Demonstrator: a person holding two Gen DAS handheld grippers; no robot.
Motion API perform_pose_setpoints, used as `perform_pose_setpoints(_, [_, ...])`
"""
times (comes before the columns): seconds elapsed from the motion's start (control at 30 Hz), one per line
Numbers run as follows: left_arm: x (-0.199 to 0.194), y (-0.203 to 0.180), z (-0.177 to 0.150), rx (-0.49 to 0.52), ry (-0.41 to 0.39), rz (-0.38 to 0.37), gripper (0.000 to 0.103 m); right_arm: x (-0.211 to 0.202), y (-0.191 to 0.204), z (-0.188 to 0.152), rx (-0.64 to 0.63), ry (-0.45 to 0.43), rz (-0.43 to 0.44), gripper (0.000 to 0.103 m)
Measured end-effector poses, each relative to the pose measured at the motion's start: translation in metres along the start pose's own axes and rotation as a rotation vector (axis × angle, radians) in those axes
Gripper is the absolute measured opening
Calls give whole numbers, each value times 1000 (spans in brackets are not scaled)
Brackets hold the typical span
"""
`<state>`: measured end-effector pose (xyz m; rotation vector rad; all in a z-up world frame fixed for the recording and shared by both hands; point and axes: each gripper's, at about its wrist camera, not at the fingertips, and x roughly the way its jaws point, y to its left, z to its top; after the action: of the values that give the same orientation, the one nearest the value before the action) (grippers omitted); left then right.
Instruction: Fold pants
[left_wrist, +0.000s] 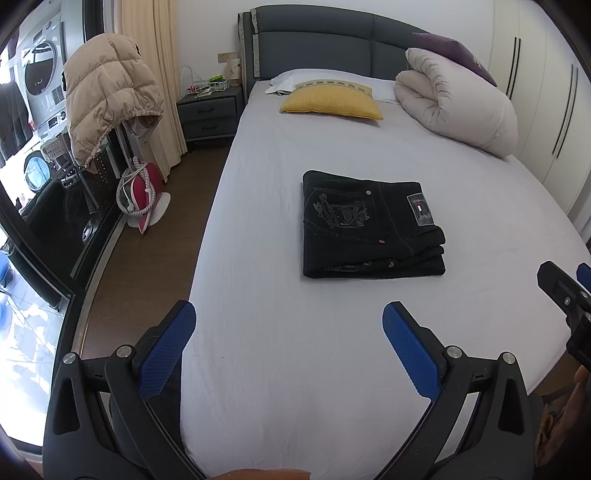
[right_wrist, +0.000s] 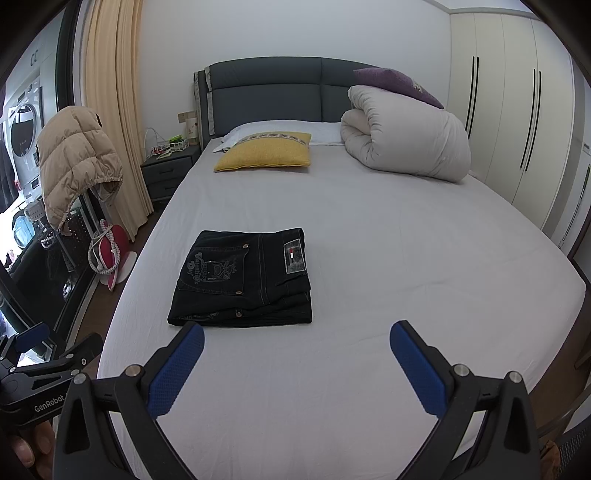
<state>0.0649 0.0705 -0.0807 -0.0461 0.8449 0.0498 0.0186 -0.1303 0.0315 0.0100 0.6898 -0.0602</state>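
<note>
A pair of black jeans (left_wrist: 371, 225) lies folded into a compact rectangle in the middle of the bed, back pocket and waist label facing up; it also shows in the right wrist view (right_wrist: 243, 278). My left gripper (left_wrist: 290, 332) is open and empty, held above the sheet short of the jeans' near edge. My right gripper (right_wrist: 297, 347) is open and empty, just in front of the jeans' near right corner. The right gripper's fingers (left_wrist: 563, 288) show at the right edge of the left wrist view, and the left gripper (right_wrist: 55, 345) shows at the lower left of the right wrist view.
The bed (left_wrist: 332, 369) has a white sheet, a yellow pillow (left_wrist: 332, 101), a rolled white duvet (left_wrist: 458, 107) and a purple cushion (left_wrist: 456, 50) by the grey headboard. A nightstand (left_wrist: 208, 110), a beige jacket (left_wrist: 107, 92) and a red iron stand left of the bed; wardrobes (right_wrist: 517, 122) stand on the right.
</note>
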Motion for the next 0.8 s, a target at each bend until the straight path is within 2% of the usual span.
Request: perform_pose_setpoints(0.8, [3,8,-2,2,6,-2,103,2,4,-9,-8,8,4,103])
